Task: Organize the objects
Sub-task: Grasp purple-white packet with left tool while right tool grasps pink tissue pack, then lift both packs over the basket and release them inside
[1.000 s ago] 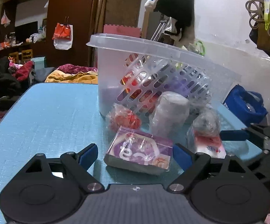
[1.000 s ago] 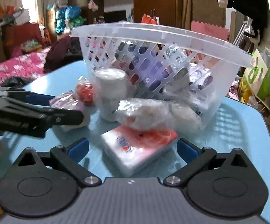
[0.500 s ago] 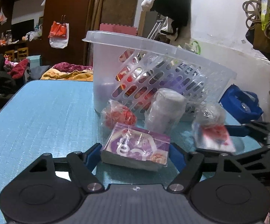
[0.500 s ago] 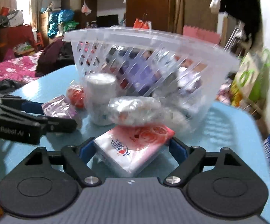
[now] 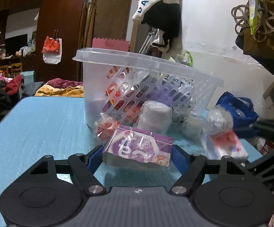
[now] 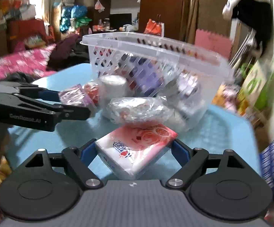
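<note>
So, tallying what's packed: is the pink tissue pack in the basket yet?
Not yet: the pink tissue pack sits between the right gripper fingers, outside the basket.

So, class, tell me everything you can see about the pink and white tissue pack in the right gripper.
The tissue pack is a flat, soft rectangular packet in glossy clear plastic film, white at its near end with a blue and red logo, pink with a rose print further back. The right gripper clamps it, one blue pad pressing each long side, and it looks lifted off the blue table, one corner pointing toward the camera. A crinkled clear bag lies just behind it. The left view shows the pack blurred.
</note>
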